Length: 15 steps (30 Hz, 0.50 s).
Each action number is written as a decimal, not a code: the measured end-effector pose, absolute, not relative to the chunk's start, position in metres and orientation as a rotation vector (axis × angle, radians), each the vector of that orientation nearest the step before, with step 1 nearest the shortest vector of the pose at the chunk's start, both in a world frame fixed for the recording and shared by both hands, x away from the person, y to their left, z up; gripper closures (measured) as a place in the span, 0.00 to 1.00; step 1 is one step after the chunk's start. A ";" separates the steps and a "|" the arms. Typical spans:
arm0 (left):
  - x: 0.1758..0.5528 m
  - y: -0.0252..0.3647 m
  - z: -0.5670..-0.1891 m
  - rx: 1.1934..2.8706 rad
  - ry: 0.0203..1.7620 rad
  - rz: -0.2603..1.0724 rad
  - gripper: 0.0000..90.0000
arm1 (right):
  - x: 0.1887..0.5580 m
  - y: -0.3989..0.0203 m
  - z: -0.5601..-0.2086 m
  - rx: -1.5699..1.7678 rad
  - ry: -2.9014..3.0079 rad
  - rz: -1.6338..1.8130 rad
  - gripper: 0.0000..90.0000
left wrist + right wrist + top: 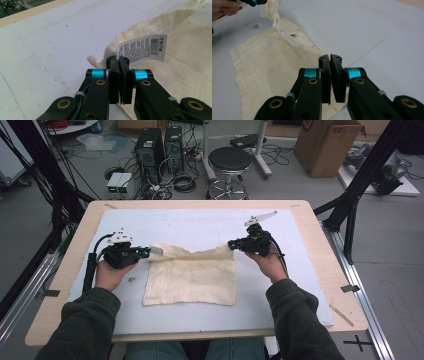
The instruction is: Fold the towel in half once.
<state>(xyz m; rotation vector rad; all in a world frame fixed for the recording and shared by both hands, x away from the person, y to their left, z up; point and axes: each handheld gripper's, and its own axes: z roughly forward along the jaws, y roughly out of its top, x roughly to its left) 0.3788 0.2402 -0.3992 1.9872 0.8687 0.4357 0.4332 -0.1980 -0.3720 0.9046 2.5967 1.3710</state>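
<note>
While both hands hold grippers over the white-covered tabletop (200,227), a cream cloth (192,277) lies spread between them, its far edge lifted. Left gripper (148,252) fingers (113,75) pinched together on cloth's far-left corner, white barcode label (145,47) sticking out just beyond the tips. Right gripper (231,243) fingers (338,75) clamped narrow on far-right corner, cloth trailing off to their left with small dark stains (294,35). Near edge of cloth flat on tabletop

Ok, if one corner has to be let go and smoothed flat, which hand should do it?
Probably right: the right gripper pinches a plain corner of the cloth, while the left gripper grips beside the label.
</note>
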 end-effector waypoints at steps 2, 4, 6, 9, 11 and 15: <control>0.375 0.238 -0.398 2.003 0.853 0.431 0.97 | 0.428 -0.200 -0.373 0.903 2.601 1.374 0.97; 0.371 0.237 -0.396 2.005 0.835 0.435 0.97 | 0.423 -0.200 -0.374 0.892 2.597 1.379 0.97; 0.367 0.234 -0.393 2.012 0.811 0.438 0.97 | 0.418 -0.201 -0.375 0.888 2.604 1.376 0.97; 0.359 0.230 -0.390 2.033 0.778 0.442 0.97 | 0.410 -0.203 -0.377 0.889 2.619 1.363 0.97; 0.354 0.228 -0.389 2.033 0.763 0.452 0.97 | 0.406 -0.204 -0.375 0.872 2.625 1.352 0.97; 0.344 0.229 -0.394 2.047 0.753 0.446 0.97 | 0.397 -0.202 -0.370 0.828 2.627 1.349 0.97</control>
